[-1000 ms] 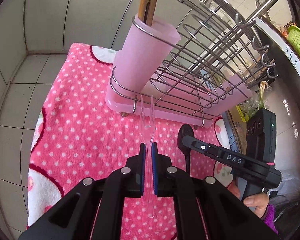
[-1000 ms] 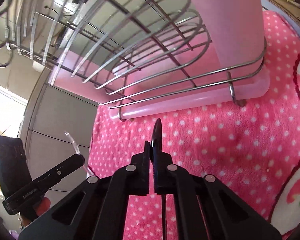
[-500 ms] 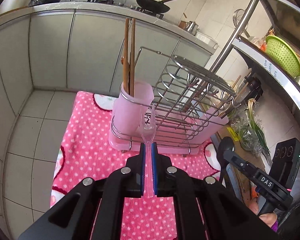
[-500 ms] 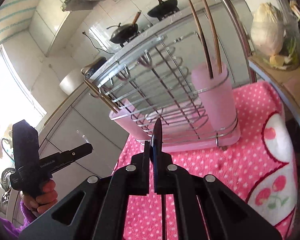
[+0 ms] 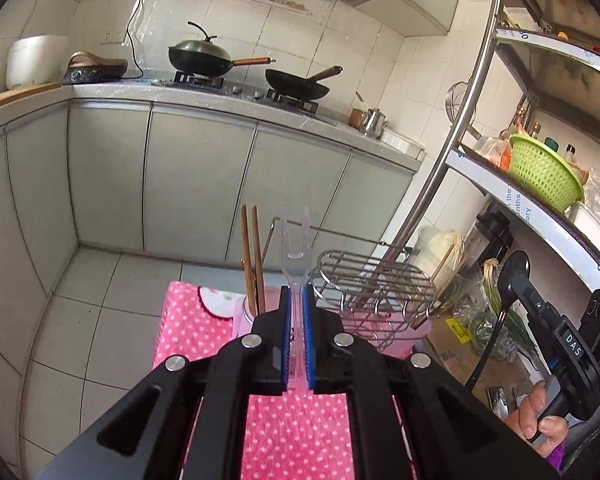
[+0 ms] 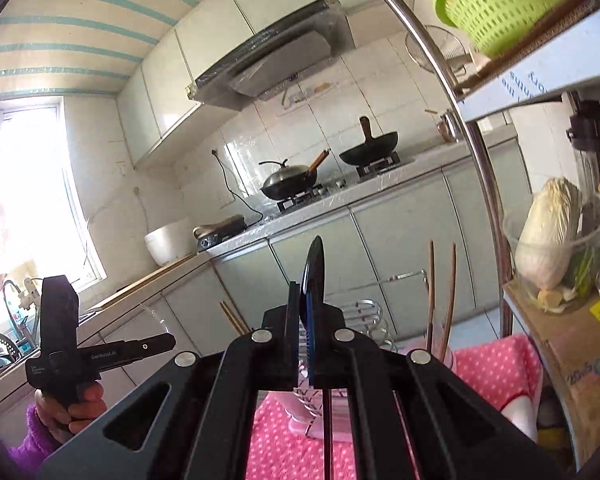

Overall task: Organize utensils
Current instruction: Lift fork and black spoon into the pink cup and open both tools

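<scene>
Left wrist view: left claw (image 5: 296, 312) clamped on clear fork (image 5: 295, 248), tines up, raised above the pink holder (image 5: 240, 314) with chopsticks (image 5: 251, 256). Risk: thin fork twists or slips in the pads during lowering.

Right wrist view: right claw (image 6: 308, 320) pinches black spoon (image 6: 315, 268), pointing nearly level, above the rack (image 6: 364, 316). Risk: spoon catches rack wires.

Clear fork (image 5: 295, 256); black spoon (image 6: 314, 270); brown chopsticks (image 5: 251, 256); pink white-dotted cloth (image 5: 187, 320); lime-green basket (image 5: 542, 178); blue gripper pads (image 5: 285, 332).
</scene>
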A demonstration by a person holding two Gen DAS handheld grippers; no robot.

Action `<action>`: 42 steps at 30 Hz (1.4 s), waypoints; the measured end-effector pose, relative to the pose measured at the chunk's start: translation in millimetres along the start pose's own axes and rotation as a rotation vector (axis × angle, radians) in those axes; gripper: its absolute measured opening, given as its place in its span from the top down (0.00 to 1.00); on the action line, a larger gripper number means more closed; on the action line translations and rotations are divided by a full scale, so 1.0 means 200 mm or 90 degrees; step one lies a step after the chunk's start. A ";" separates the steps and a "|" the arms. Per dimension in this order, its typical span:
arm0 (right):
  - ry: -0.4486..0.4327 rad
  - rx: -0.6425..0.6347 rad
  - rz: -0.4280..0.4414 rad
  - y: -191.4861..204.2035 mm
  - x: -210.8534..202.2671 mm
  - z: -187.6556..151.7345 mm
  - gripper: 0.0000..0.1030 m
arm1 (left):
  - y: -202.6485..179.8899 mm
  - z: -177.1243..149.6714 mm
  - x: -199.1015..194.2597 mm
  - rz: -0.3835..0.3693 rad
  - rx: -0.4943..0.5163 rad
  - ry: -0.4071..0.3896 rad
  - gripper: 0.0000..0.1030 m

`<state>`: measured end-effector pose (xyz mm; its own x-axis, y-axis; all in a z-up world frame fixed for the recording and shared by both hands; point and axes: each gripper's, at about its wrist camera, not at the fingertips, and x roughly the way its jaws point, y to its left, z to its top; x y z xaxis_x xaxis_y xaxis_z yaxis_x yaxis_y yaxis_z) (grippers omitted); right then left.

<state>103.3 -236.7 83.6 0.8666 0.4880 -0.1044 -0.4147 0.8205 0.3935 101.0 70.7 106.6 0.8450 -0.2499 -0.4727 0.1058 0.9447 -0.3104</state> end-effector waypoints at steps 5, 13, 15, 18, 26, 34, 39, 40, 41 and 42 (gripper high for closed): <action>-0.055 -0.043 0.002 0.04 -0.01 0.12 0.97 | -0.04 0.13 -0.05 0.014 0.020 -0.057 0.95; -0.120 -0.089 -0.005 0.03 0.03 0.23 0.97 | -0.09 0.22 0.02 0.059 0.057 -0.120 0.95; -0.127 -0.094 -0.008 0.01 0.06 0.24 0.97 | -0.09 0.22 0.07 0.066 0.060 -0.119 0.95; -0.135 -0.104 -0.016 -0.02 0.09 0.23 0.97 | -0.08 0.19 0.16 0.071 0.057 -0.102 0.95; -0.150 -0.133 -0.039 -0.09 0.16 0.21 0.97 | -0.01 0.08 0.35 0.080 0.051 -0.066 0.95; -0.148 -0.137 -0.038 -0.15 0.25 0.17 0.97 | 0.03 0.04 0.43 0.084 0.045 -0.057 0.95; -0.161 -0.156 -0.042 -0.18 0.29 0.12 0.97 | 0.05 0.01 0.48 0.082 0.042 -0.051 0.95; -0.164 -0.158 -0.041 -0.18 0.30 0.12 0.97 | 0.05 0.01 0.49 0.081 0.040 -0.048 0.95; -0.166 -0.159 -0.042 -0.19 0.30 0.12 0.97 | 0.05 0.01 0.50 0.082 0.038 -0.046 0.95; -0.166 -0.160 -0.043 -0.19 0.30 0.12 0.97 | 0.06 0.00 0.51 0.082 0.037 -0.044 0.95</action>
<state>178.2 -246.2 84.3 0.9223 0.3650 0.1274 -0.3819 0.9113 0.1539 189.4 55.5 54.9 0.8877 -0.1131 -0.4464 0.0233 0.9791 -0.2019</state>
